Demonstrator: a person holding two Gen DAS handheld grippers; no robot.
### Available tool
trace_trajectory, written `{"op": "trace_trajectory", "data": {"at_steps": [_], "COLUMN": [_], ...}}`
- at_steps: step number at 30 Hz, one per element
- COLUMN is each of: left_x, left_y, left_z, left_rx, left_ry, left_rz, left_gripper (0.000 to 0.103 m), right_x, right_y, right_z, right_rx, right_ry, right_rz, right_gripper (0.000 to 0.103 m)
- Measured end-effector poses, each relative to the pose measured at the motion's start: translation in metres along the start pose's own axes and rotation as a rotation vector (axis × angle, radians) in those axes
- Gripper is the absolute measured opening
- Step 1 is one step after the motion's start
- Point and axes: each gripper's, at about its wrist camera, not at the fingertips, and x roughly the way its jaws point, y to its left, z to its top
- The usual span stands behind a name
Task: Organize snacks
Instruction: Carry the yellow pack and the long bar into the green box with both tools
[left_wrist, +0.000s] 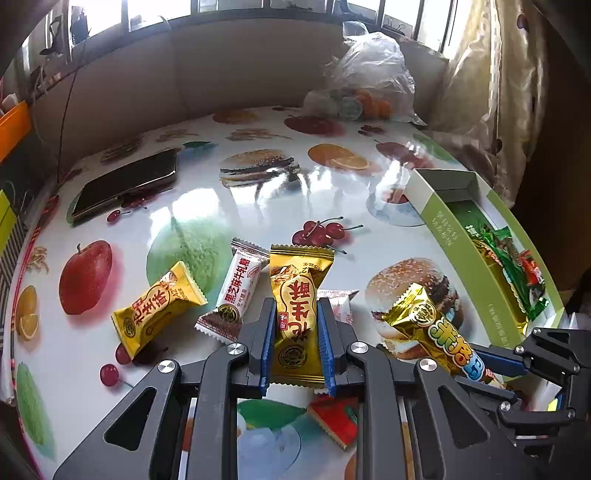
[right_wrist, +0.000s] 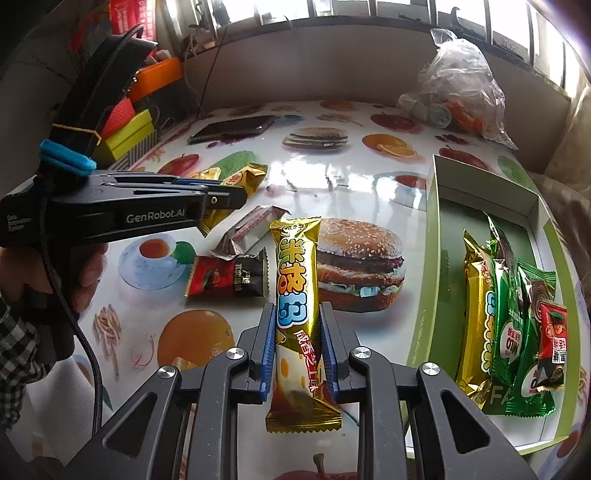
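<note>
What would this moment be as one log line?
left tool: grips peanut candy | right tool: grips gold bar | box: partly filled

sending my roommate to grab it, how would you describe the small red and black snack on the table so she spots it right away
Start at the green box on the fruit-print table; left of it is a printed hamburger. Beyond the long gold bar in the right gripper lies the red and black snack, the only loose packet that is not gold or white.

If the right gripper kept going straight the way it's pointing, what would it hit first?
Probably nothing soon: the right gripper, shut on the long gold snack bar, points over bare table; depth is unclear.
</note>
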Motion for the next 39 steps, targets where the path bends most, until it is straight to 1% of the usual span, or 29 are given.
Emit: {"op": "trace_trajectory", "data": {"at_steps": [8,19,29,39], "left_x": [-0.022,-0.052,-0.065,-0.069], "left_y": [-0.007,-0.029,-0.056,-0.082], "left_z": [-0.005,-0.006,0.002,0.011], "left_rx": [-0.001,0.036,0.071,0.094], "left_ry": [-0.030,-0.067,-0.092,-0.115], "left_rz": [-0.003,-0.016,-0.039,-0.066], "left_gripper": [0.022,0.022,0.022,0.022], "right_x": [-0.010,-0.037,-0.061,-0.079], "right_y": [0.006,0.004,-0.009,-0.032], "right_z": [0.000,0.000,-0.004,-0.008], "right_rx": [-0.005,0.007,0.037,0.075], "right_ry": [-0.012,-0.050,-0.085,-0.109], "right_rz": [-0.012,-0.031,-0.058,-0.093], "right_gripper": [0.022,0.022,0.022,0.022]}}
